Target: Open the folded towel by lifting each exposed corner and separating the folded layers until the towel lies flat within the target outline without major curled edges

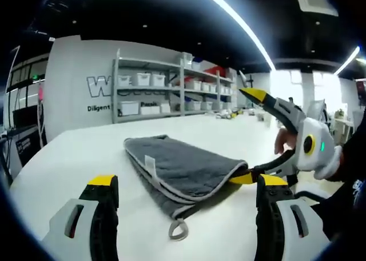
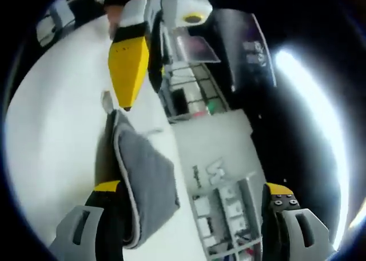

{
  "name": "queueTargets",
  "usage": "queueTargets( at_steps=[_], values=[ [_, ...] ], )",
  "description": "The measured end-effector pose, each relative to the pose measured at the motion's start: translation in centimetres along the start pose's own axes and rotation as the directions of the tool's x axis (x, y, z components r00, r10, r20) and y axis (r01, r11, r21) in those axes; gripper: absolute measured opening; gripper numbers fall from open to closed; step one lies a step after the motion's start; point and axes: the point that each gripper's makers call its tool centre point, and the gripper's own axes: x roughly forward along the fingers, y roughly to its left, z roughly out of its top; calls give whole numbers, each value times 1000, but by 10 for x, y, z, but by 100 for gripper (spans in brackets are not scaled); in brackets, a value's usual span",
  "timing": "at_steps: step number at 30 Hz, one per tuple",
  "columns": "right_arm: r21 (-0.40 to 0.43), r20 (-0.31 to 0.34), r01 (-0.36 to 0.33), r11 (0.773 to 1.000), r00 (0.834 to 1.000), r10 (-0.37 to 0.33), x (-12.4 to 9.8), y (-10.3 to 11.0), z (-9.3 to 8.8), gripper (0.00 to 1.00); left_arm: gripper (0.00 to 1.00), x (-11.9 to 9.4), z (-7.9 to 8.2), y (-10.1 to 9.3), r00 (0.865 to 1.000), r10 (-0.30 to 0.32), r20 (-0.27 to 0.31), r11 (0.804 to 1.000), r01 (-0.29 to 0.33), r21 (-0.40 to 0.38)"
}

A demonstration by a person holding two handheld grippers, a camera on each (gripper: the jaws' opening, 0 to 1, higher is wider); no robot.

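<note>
The right tool (image 1: 250, 136) reaches in sideways, spread wide, lower tip at the towel (image 1: 180, 172) edge mid-surface (image 1: 74, 152). The left tool (image 1: 186, 187) hovers spread near the towel.

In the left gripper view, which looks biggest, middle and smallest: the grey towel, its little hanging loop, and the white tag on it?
1. Grey towel, by far the biggest.
2. Hanging loop.
3. White tag, though the loop sits nearer the camera, so these two are close.
</note>
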Motion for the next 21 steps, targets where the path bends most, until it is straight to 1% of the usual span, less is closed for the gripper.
queueTargets(
  at_steps=[3,5,15,21],
  values=[
    [-34,7,13,999,1000,-13,4,1,5,100,100,0,0,0,1000,-1,1,1000,1,-2],
    [-25,18,24,999,1000,-23,4,-1,9,100,100,0,1,1,1000,1,2,1000,-1,-5],
    [-30,31,-4,1000,1000,5,11,8,15,100,100,-3,1,8,1000,10,6,1000,-10,-15],
    [-44,45,8,999,999,-6,16,7,22,100,100,-3,0,9,1000,14,5,1000,-14,-19]
  ],
)
